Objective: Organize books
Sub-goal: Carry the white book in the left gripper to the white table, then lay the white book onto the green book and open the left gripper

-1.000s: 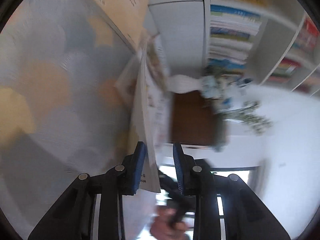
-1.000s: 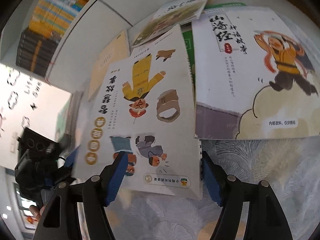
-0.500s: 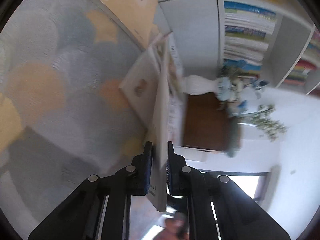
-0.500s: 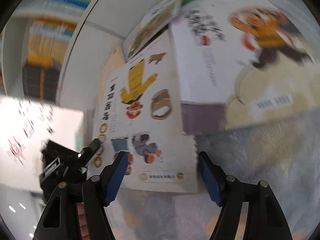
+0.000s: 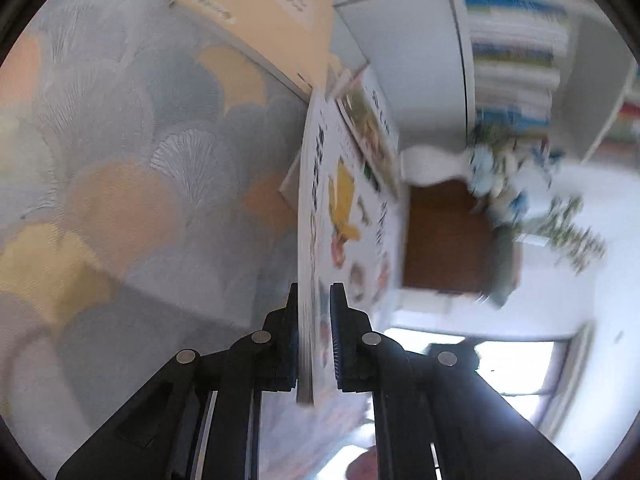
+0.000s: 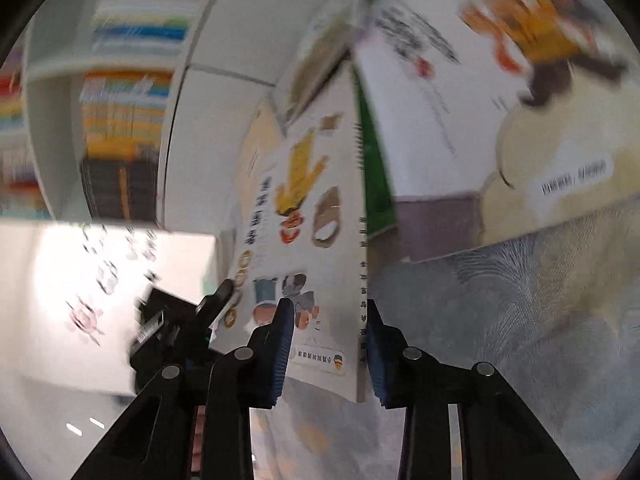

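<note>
Fingers first: the left gripper (image 5: pixel 314 336) has its two black fingers (image 5: pixel 348 344) clamped tight on the bottom edge of the white picture book (image 5: pixel 348 216), which stands on edge and runs from bottom centre up to the middle of the left wrist frame. In the right wrist view the right gripper (image 6: pixel 326 344) has its blue-padded fingers (image 6: pixel 280 352) closing in around the same book's (image 6: pixel 308 216) lower corner; the book sits between them, but whether the pads press it yet I can't tell, there's blur. The left gripper (image 6: pixel 180 328) shows at lower left there, on the book's other side.

Everything sits on a fan-patterned cloth (image 5: pixel 120 160). A tan book (image 5: pixel 272 16) lies at the top of the left view. A big monkey-cover book (image 6: pixel 500 100) fills the upper right of the right view, a green one (image 6: pixel 376 176) tucked under it. Shelves of books (image 6: pixel 124 120) at upper left.
</note>
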`<state>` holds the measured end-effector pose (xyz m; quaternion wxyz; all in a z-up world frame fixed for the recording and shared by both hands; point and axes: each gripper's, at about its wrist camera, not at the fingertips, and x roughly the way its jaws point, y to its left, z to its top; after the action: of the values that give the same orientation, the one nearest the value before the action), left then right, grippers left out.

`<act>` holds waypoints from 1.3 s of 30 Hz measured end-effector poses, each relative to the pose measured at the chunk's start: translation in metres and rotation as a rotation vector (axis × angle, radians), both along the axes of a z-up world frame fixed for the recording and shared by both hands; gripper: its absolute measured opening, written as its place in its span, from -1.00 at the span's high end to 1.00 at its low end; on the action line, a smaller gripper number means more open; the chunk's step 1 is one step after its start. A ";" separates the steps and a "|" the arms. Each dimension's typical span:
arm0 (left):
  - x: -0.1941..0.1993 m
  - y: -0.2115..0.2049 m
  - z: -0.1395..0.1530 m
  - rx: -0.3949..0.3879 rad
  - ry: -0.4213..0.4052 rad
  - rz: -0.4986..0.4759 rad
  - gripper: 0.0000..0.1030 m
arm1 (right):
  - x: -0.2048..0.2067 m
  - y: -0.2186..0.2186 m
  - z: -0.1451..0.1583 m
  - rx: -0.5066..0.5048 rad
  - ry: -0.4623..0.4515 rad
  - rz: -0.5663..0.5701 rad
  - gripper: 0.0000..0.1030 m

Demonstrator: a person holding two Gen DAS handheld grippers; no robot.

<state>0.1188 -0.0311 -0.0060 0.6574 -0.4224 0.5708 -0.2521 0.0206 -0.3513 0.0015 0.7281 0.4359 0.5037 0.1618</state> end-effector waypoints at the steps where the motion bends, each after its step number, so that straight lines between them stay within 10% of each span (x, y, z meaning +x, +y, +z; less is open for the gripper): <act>1: -0.005 -0.001 0.005 0.035 -0.027 -0.014 0.84 | 0.001 0.009 0.012 -0.093 -0.026 0.034 0.39; 7: -0.026 0.000 0.045 0.245 -0.214 0.000 0.84 | -0.001 0.085 0.069 -0.679 -0.230 0.233 0.50; 16: -0.032 0.021 0.064 0.290 -0.292 0.030 0.84 | -0.015 0.137 0.089 -0.849 -0.353 0.339 0.50; 28: -0.088 0.118 0.126 0.376 -0.430 0.266 0.79 | -0.039 0.191 0.153 -0.765 -0.550 0.419 0.48; 39: -0.081 0.248 0.086 0.521 -0.313 0.564 0.80 | 0.012 0.330 0.106 -0.539 -0.569 0.596 0.48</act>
<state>0.0374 0.2173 0.0801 0.8646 -0.3383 0.3703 0.0297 0.0328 -0.0212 0.1072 0.8456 0.0072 0.4117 0.3397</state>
